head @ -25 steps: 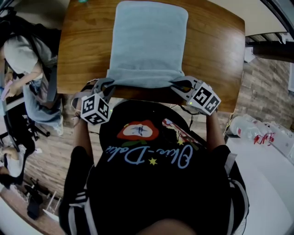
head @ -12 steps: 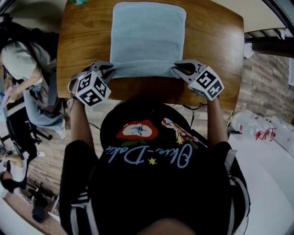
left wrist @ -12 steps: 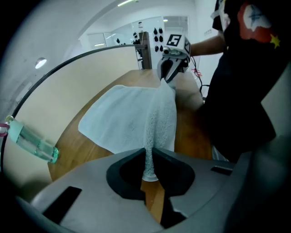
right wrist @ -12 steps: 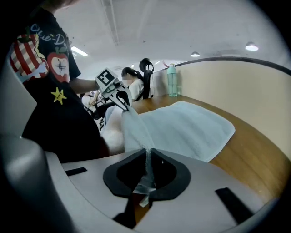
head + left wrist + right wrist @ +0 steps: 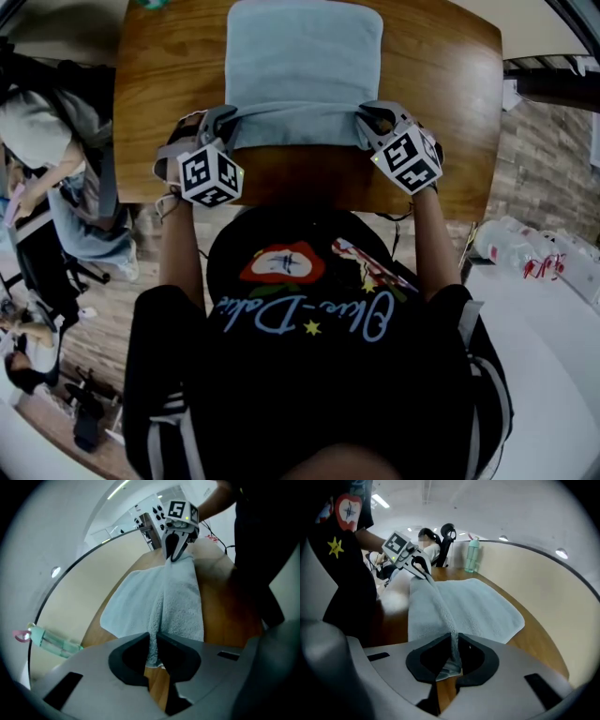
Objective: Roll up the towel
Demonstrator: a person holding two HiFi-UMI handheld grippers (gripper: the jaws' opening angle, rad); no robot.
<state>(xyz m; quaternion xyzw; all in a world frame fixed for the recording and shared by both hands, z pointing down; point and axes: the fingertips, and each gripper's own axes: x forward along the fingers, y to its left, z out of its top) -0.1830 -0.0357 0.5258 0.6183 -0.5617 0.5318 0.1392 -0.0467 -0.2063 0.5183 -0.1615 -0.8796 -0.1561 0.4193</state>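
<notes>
A pale blue towel (image 5: 302, 66) lies flat on the wooden table (image 5: 450, 112), its near edge folded over toward the far side. My left gripper (image 5: 225, 127) is shut on the near left corner of the towel (image 5: 173, 602), the cloth pinched between its jaws. My right gripper (image 5: 367, 124) is shut on the near right corner of the towel (image 5: 459, 602) the same way. The fold stretches taut between the two grippers. Each gripper shows in the other's view, the right gripper (image 5: 174, 557) and the left gripper (image 5: 425, 571).
A pale green bottle (image 5: 472, 555) stands at the table's far left corner, the same bottle (image 5: 49, 641) also showing in the left gripper view. A seated person (image 5: 47, 141) is beside the table at the left. A white counter with plastic bottles (image 5: 534, 267) is at the right.
Both grippers have moved away from me across the table, carrying the towel's near edge with them. The fold now lies farther over the flat part of the towel.
</notes>
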